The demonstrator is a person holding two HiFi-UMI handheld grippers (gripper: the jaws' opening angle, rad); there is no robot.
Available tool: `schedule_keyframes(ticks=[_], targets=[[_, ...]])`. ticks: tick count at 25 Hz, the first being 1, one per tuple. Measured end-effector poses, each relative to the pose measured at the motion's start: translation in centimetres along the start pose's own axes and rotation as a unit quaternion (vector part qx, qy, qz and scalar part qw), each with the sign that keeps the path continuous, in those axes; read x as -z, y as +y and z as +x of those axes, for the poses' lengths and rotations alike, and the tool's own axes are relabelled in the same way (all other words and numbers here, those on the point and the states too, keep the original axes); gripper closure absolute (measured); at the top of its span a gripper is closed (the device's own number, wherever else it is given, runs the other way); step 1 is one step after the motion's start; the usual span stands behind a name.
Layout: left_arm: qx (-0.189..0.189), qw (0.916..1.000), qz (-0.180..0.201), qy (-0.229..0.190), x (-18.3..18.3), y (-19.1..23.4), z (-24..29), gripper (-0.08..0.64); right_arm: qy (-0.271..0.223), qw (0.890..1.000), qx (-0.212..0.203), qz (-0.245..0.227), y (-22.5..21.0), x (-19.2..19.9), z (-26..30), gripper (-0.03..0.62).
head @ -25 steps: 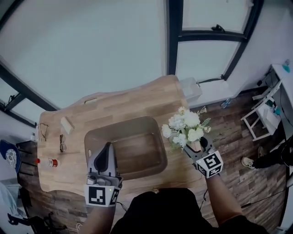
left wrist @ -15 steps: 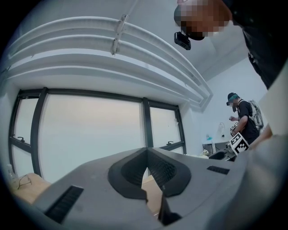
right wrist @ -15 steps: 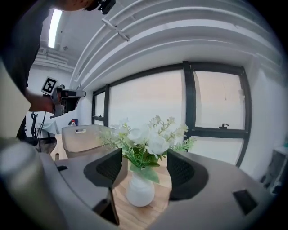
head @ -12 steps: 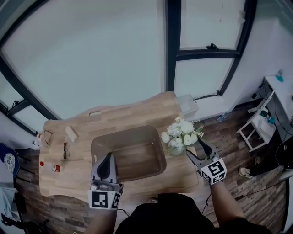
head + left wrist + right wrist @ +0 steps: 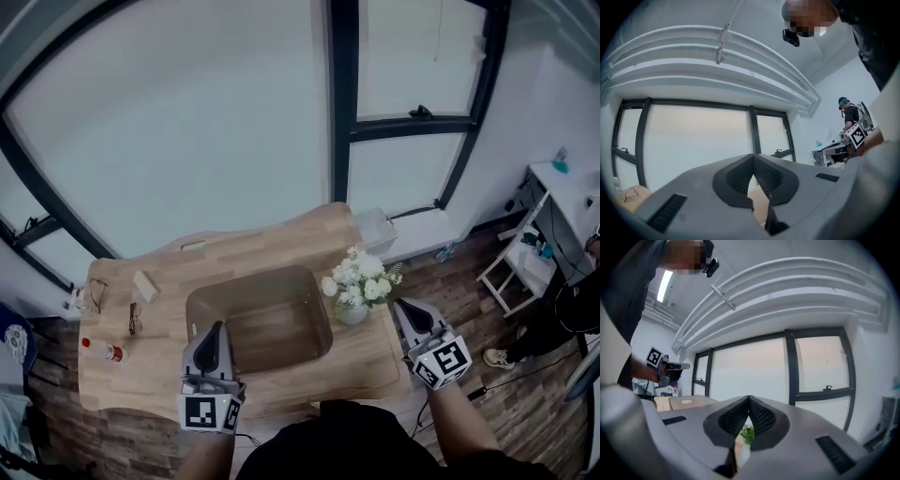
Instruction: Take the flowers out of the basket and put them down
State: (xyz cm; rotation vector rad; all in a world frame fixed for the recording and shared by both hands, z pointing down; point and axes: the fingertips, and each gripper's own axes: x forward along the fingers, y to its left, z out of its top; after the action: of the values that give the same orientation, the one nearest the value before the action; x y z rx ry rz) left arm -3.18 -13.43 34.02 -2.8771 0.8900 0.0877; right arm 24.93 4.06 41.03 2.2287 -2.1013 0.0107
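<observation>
A bunch of white flowers [image 5: 360, 277] stands upright in a small glass vase [image 5: 352, 310] on the wooden table [image 5: 141, 370], just right of the brown basket [image 5: 202, 294]. My right gripper [image 5: 404, 306] is shut and empty, a little to the right of the vase and apart from it. In the right gripper view its jaws [image 5: 749, 400] meet at the tips, with a bit of green leaf [image 5: 748, 433] showing below them. My left gripper [image 5: 215, 329] hovers over the basket's near left corner, shut and empty, its jaws [image 5: 753, 157] closed in the left gripper view.
Two pairs of glasses [image 5: 133, 318] [image 5: 97, 294], a red-capped bottle [image 5: 101, 352] and a small block [image 5: 145, 285] lie at the table's left end. A white box [image 5: 375, 226] sits beyond the far right corner. A white shelf [image 5: 520, 267] and a person [image 5: 574, 309] are at the right.
The flowers went from being held in my right gripper to standing on the table. The right gripper let go, drew back to the right and shut.
</observation>
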Motion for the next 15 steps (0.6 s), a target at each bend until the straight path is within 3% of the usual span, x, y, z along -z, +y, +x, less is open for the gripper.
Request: schedule_keyframes(ticks=[15], targets=[[0.015,0.9997,0.009,-0.014,-1.4,-1.5,0.5,0.555,0.020,1.000,0.007,-0.003,-0.5,0.3,-1.4,0.571]])
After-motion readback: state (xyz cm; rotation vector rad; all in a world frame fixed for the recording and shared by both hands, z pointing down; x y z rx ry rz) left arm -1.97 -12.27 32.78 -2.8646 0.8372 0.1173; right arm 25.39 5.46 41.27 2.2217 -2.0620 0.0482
